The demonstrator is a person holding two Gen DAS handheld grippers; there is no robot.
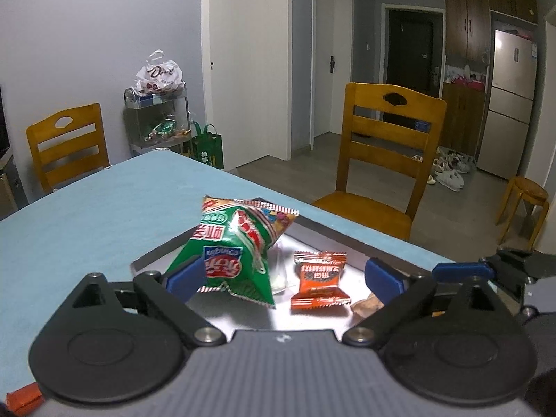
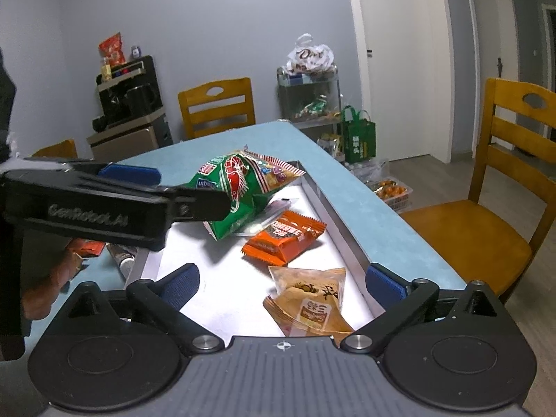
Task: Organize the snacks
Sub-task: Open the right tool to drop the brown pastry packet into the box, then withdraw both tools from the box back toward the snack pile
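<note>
A silver tray lies on the blue table. In it are a puffed green shrimp-chip bag, an orange snack pack and a tan pastry pack. My left gripper is open over the tray's near side. The green bag's corner overlaps its left pad, and the orange pack lies between the fingers, untouched. My right gripper is open too, with the tan pack lying loose between its fingers. In the right wrist view the left gripper reaches in from the left beside the green bag.
Loose packets lie on the table left of the tray, near a person's hand. A wooden chair stands at the table's right edge, and another chair is at the far end. A wire cart holds more snacks.
</note>
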